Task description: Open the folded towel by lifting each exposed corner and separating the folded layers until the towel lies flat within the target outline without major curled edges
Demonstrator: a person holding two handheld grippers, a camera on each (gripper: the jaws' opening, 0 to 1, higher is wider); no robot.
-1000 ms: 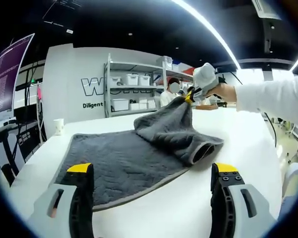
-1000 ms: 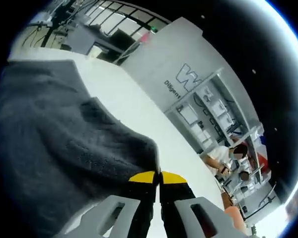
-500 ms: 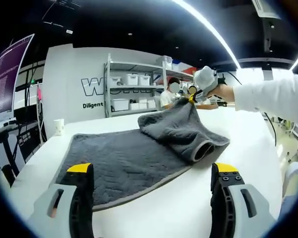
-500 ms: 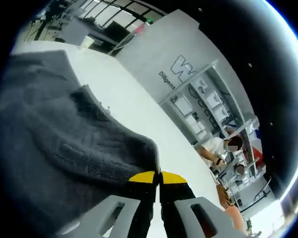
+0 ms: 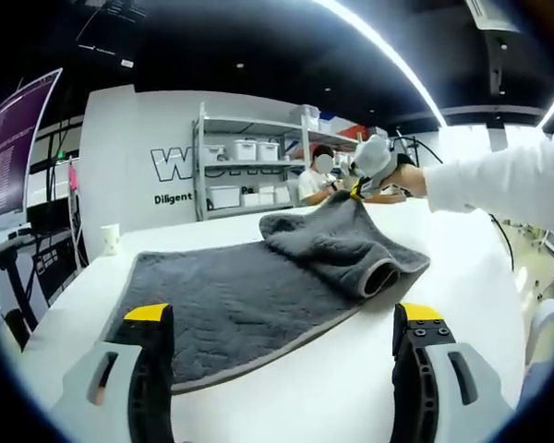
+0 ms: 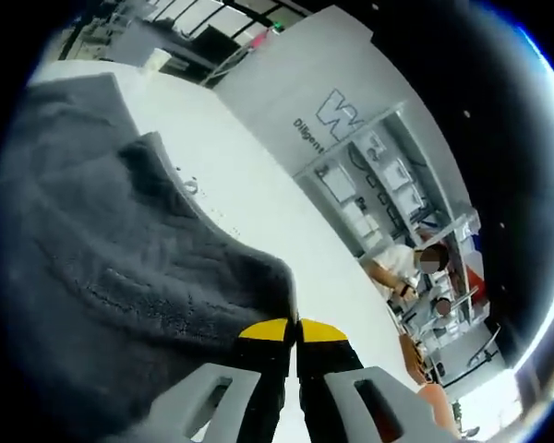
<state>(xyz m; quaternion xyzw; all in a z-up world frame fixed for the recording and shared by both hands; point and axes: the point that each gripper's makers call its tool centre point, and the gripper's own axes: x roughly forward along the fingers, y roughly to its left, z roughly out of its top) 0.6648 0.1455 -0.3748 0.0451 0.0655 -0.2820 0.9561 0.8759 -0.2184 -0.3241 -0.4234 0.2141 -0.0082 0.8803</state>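
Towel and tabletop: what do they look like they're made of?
Towel: dark grey, soft looped terry-type cloth, likely cotton or microfibre; it has a fuzzy nap, a faint quilted pattern, a flat hemmed edge, and drapes limply from the right gripper. Tabletop: smooth white hard surface with a soft sheen, probably laminate or coated board; the exact material can't be told.

My left view sits low over the surface [image 5: 286,388], looking across the whole towel [image 5: 240,300] toward the shelves [image 5: 245,166]. My right view looks close along the towel, rolled sideways; both share towel, surface and shelves.
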